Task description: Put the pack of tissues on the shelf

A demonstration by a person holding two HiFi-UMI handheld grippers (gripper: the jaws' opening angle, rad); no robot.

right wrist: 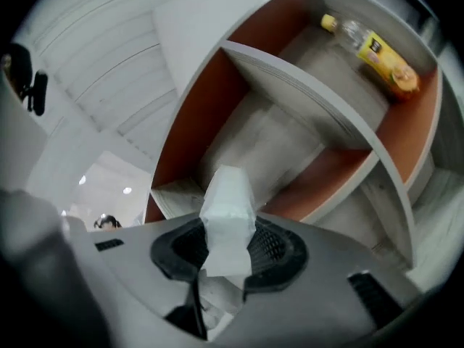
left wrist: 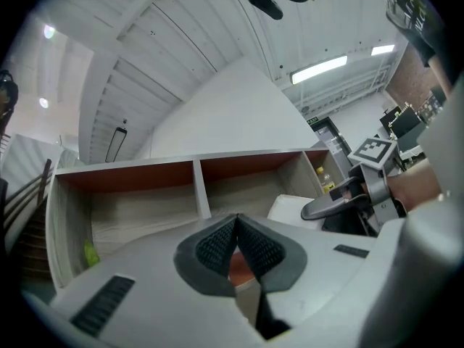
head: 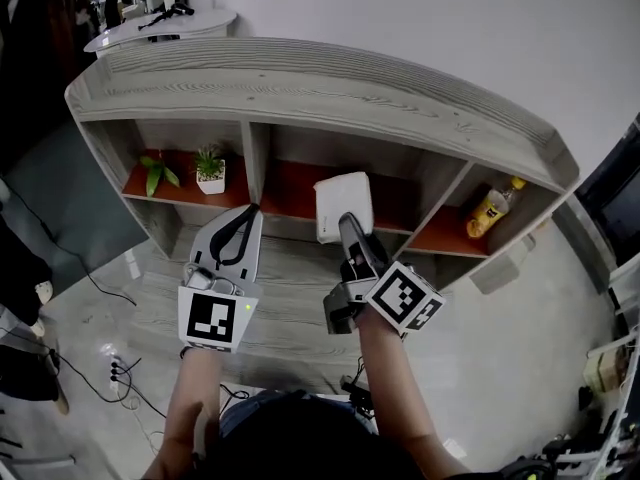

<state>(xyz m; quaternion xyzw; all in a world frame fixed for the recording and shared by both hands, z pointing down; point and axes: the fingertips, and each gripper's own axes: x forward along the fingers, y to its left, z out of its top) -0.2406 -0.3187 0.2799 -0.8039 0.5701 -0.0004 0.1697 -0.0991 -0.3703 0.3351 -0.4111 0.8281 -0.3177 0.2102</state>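
A gray wooden shelf stood against a white wall. The right tongs clamped the pack of tissues before its middle compartment. The left tongs were pressed together, empty.

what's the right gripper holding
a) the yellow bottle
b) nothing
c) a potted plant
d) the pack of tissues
D: in its own view the right gripper has its jaws pressed on the white pack of tissues.
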